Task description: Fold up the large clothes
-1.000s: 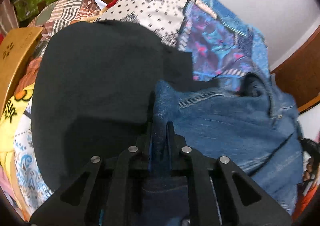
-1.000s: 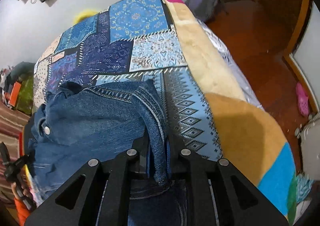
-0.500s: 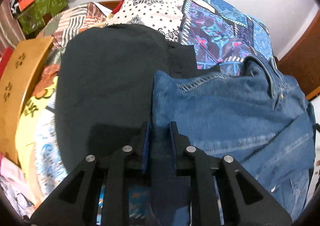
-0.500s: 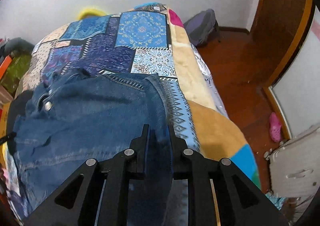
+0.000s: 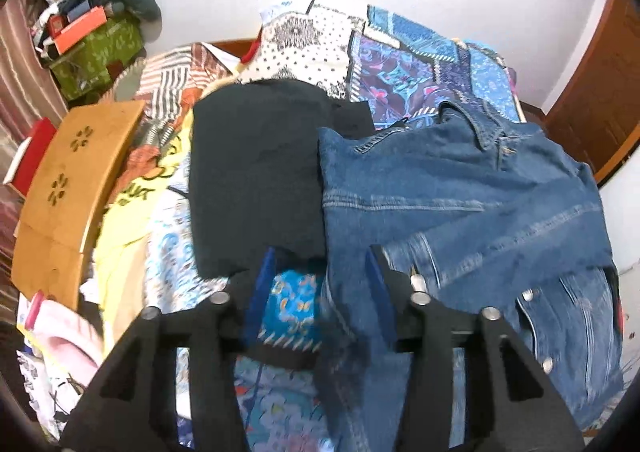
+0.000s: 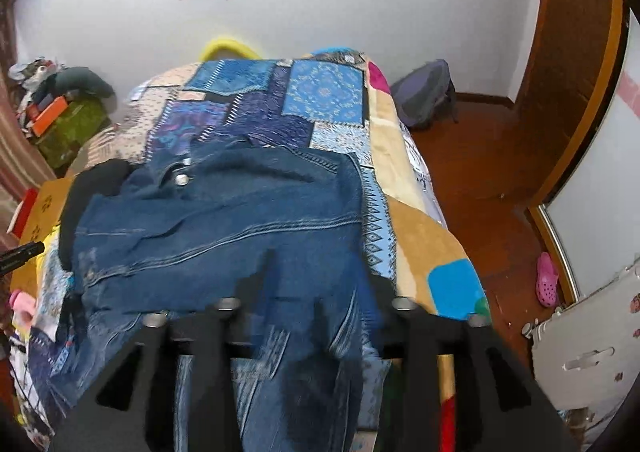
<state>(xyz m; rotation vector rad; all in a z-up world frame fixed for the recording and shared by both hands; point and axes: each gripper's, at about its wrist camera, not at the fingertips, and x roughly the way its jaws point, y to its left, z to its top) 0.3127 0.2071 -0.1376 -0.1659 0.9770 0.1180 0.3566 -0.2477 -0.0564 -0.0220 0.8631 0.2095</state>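
I have both tools released. The left tool has just been opening; its blue pads stand apart, with the near left edge of the denim jacket lying loose between them, not pressed. The right tool has likewise just been opening, and its fingers straddle the jacket's near right edge without pinching it.

Location: the denim jacket lies spread on the bed, over the patchwork cover, toward the near edge, collar pointing to the far end. Its left side sits against a dark garment; its right side stops just short of the bed's right edge. The near portion hangs over the near edge, blurred in both views.

Handling, as I judge it: denim is heavy, soft but fairly stiff for cloth, and not slippery. It will hold a crease and resist bunching, yet thick seams and metal buttons add bulk at folds. Recommended grip points are the stitched hem corners or the shoulder seams, where layers are doubled and the pads can bite firmly. Avoid gripping over buttons.
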